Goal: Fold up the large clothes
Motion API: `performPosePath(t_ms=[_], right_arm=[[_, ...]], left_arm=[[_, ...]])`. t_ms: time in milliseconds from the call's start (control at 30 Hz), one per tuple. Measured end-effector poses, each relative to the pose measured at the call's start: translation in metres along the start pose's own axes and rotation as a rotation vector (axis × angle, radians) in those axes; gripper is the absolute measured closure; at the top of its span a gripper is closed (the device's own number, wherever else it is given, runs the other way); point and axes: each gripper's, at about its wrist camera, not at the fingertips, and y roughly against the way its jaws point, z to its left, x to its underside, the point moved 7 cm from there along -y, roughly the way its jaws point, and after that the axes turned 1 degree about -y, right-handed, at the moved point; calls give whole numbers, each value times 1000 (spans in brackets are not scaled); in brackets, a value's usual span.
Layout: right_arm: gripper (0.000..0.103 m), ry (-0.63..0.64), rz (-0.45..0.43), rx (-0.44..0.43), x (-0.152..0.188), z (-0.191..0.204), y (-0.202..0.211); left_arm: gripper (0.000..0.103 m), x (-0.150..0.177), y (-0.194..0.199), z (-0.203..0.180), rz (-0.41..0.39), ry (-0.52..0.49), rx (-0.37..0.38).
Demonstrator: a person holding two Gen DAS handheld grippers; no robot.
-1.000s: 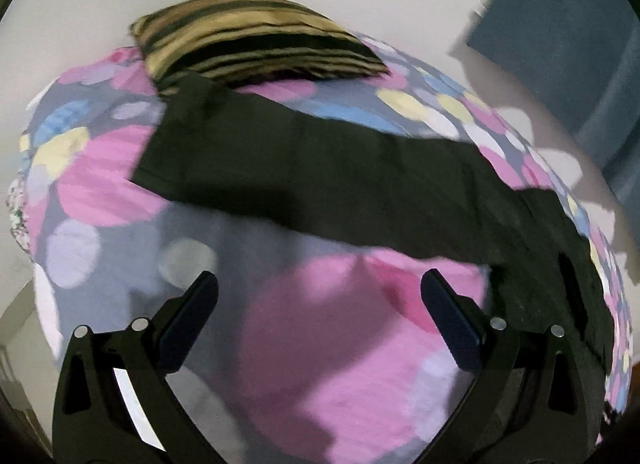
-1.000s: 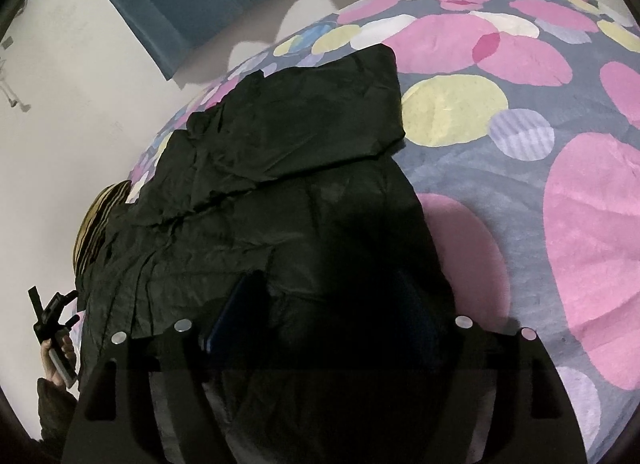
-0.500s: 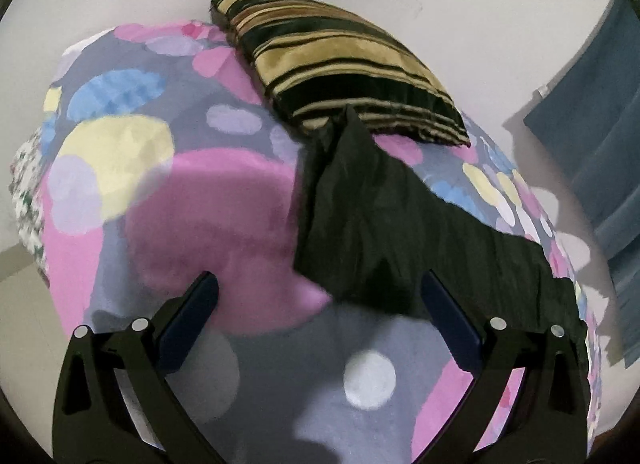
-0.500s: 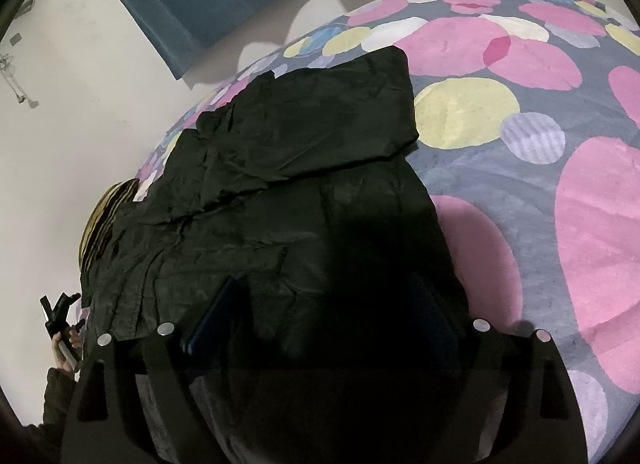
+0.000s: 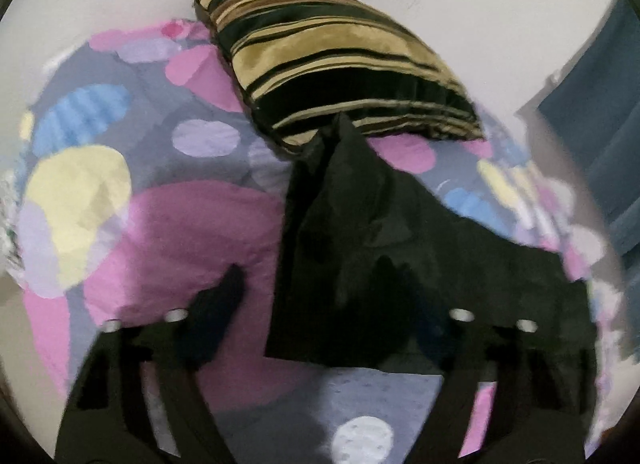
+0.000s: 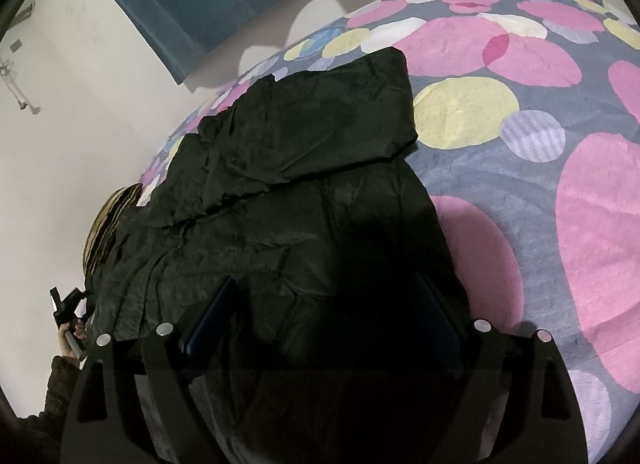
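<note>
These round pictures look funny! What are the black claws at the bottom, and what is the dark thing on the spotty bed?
Those claws are two grabbing tools that a person holds, one in each hand. Each tool has a tiny camera looking along its two fingers, and its wide lens makes the pictures round.

One picture comes from the left gripper, the other from the right gripper.

On the spotted bedcover lies a big black garment, partly folded, with a striped pillow at one end.

The left gripper's jaws have just been closing around the garment's corner, but nothing is pinched yet. The right gripper is open above the cloth, holding nothing.
</note>
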Motion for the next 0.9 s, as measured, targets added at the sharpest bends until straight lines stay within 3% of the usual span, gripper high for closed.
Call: performPosePath(t_ms=[67, 167, 267, 433, 700, 900], right_arm=[[16, -3, -1, -3, 0, 0, 0], [16, -7, -3, -7, 0, -1, 0], [16, -6, -3, -7, 0, -1, 0], [16, -9, -4, -9, -1, -1, 0], [16, -16, -6, -18, -1, -2, 1], [16, -24, -10, -25, 0, -2, 2]], left_arm=[[72, 2, -4, -7, 22, -24, 19], [92, 2, -4, -13, 29, -12, 23], [94, -3, 5, -28, 4, -36, 24], [95, -14, 39, -77, -58, -94, 107], [95, -7, 92, -216, -100, -289, 305], [95, 32, 112, -321, -63, -411, 445]])
